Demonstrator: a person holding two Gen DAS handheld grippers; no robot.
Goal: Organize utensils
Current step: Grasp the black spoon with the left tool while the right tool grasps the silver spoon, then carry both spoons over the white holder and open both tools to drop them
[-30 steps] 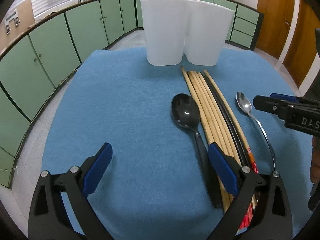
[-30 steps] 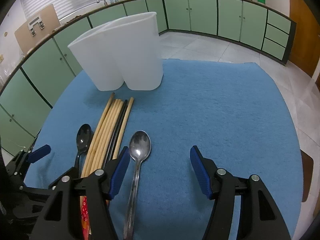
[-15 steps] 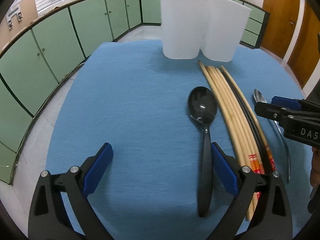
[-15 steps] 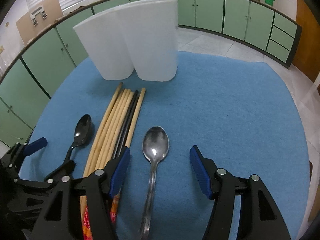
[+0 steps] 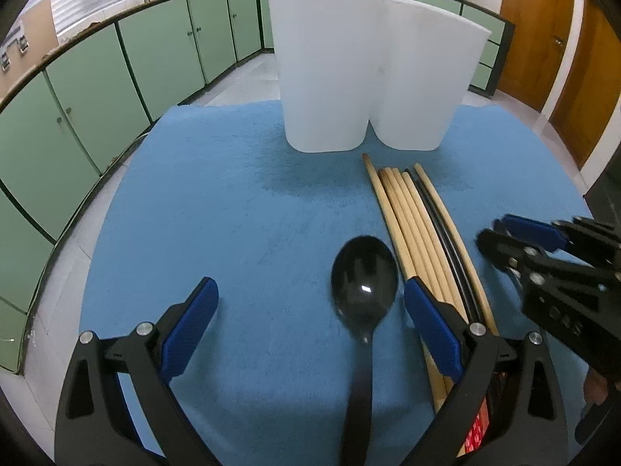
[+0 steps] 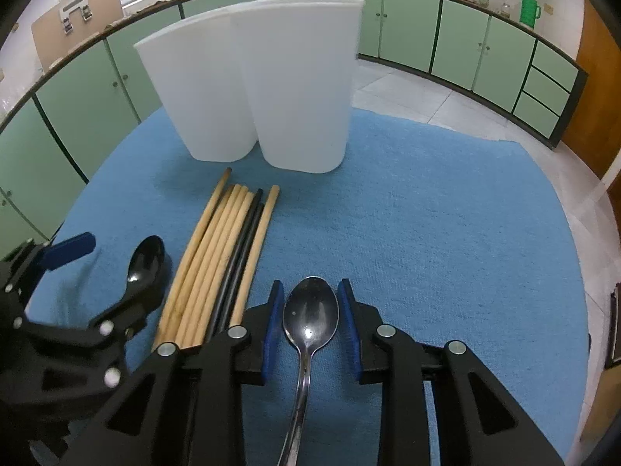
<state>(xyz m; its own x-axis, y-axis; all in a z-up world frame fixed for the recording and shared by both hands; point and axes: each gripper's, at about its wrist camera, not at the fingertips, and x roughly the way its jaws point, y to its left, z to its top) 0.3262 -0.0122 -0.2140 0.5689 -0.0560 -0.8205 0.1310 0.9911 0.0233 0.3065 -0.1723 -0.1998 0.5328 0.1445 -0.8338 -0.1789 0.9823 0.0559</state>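
Observation:
A white two-compartment holder (image 5: pixel 368 77) (image 6: pixel 271 93) stands at the back of the blue mat (image 5: pixel 233 194) (image 6: pixel 427 233). In front of it lies a bundle of wooden and black chopsticks (image 5: pixel 419 225) (image 6: pixel 221 256). My left gripper (image 5: pixel 310 322) (image 6: pixel 104 275) is open, and the black spoon (image 5: pixel 365 279) (image 6: pixel 145 258) lies between its fingers, nearer the right one. My right gripper (image 6: pixel 310 299) (image 5: pixel 500 240) straddles the bowl of the metal spoon (image 6: pixel 310 314). Its jaws are closing, with the pads just beside the bowl's edges and a thin gap still showing.
Green kitchen cabinets (image 5: pixel 116 77) ring the round table on the left and behind. Wooden doors (image 5: pixel 543 39) stand at the right. The right half of the mat holds no objects. The mat's edge drops to a tiled floor (image 6: pixel 427 89).
My left gripper has shifted so the black spoon now lies between its fingers. My right gripper moved over the metal spoon and its jaws narrowed from wide apart to just around the bowl.

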